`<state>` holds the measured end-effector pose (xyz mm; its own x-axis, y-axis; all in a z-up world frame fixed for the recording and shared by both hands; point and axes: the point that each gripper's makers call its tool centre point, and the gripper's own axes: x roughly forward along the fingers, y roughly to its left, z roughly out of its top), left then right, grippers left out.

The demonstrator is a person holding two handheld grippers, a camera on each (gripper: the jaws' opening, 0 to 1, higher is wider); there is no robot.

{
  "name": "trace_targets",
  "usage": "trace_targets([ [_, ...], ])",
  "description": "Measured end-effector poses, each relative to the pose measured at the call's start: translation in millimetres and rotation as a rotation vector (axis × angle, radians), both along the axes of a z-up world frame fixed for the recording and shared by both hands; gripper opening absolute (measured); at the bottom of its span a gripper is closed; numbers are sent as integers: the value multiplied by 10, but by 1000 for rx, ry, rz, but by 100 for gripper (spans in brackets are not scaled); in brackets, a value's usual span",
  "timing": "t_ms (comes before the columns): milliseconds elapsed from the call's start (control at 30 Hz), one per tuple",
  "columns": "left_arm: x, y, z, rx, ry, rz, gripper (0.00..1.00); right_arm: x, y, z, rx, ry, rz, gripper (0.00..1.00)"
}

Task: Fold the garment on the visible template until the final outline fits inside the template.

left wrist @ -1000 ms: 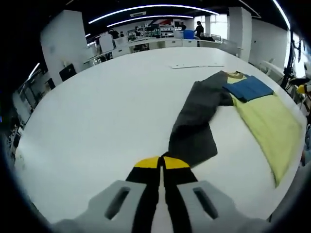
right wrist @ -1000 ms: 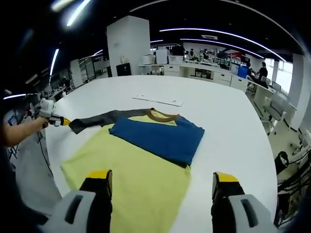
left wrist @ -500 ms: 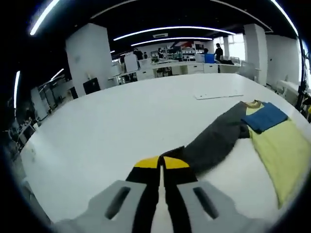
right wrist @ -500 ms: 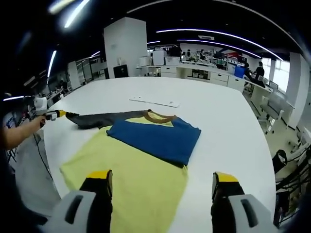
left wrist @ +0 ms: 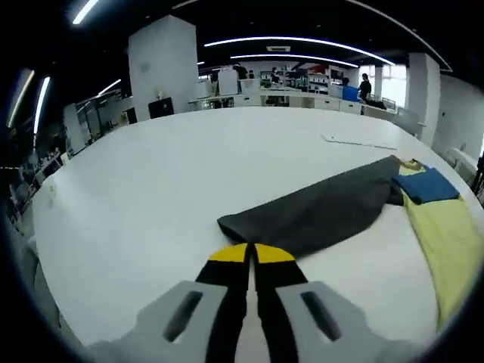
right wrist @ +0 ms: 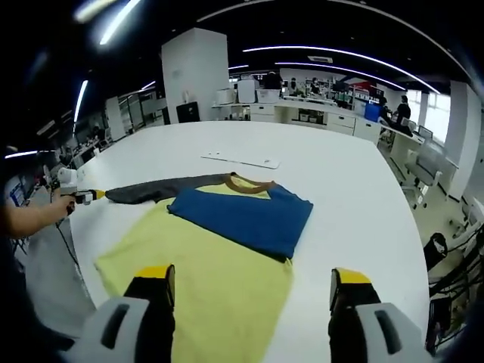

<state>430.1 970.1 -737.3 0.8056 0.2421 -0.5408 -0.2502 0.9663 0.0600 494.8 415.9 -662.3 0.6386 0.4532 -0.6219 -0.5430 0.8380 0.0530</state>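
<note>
A yellow shirt (right wrist: 204,265) lies flat on the white table (right wrist: 340,181), with a brown collar (right wrist: 246,182). Its blue sleeve (right wrist: 242,215) is folded across the chest. The grey sleeve (left wrist: 318,208) stretches straight out to the side. My left gripper (left wrist: 250,253) is shut, with the cuff end of that sleeve at its yellow tips. In the right gripper view the left gripper (right wrist: 89,197) sits at the sleeve's far end, held by a hand. My right gripper (right wrist: 246,283) hangs open over the yellow hem, nothing between its jaws.
A thin white flat strip (right wrist: 242,159) lies on the table beyond the collar; the same strip (left wrist: 359,141) is in the left gripper view too. Desks, shelves and people stand far behind. The table edge runs close to the left gripper.
The left gripper has drawn the grey sleeve outward, away from the shirt body, so it now lies long and straight. The right gripper has stayed put.
</note>
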Motion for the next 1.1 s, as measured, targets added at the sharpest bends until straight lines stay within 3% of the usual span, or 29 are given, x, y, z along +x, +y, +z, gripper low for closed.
trace_targets([
  [200,-1,53,-43,-23,14,27,0,-31,-32,-3,-4,6,0,87],
  [367,11,77,-80,2,46,23,0,-67,-46,-22,-11,16,7,90],
  [500,14,55,-37,-9,44,31,1,-96,-30,-11,3,22,11,91],
  [633,69,47,30,-41,12,54,16,-111,-26,-10,1,23,14,91],
  [767,77,73,-32,-66,29,92,27,-129,-5,4,6,23,20,92],
  [867,57,58,-99,-109,42,123,25,-140,1,32,12,17,22,93],
  [1100,3,46,-206,-96,69,144,20,-170,-60,57,-2,9,13,94],
])
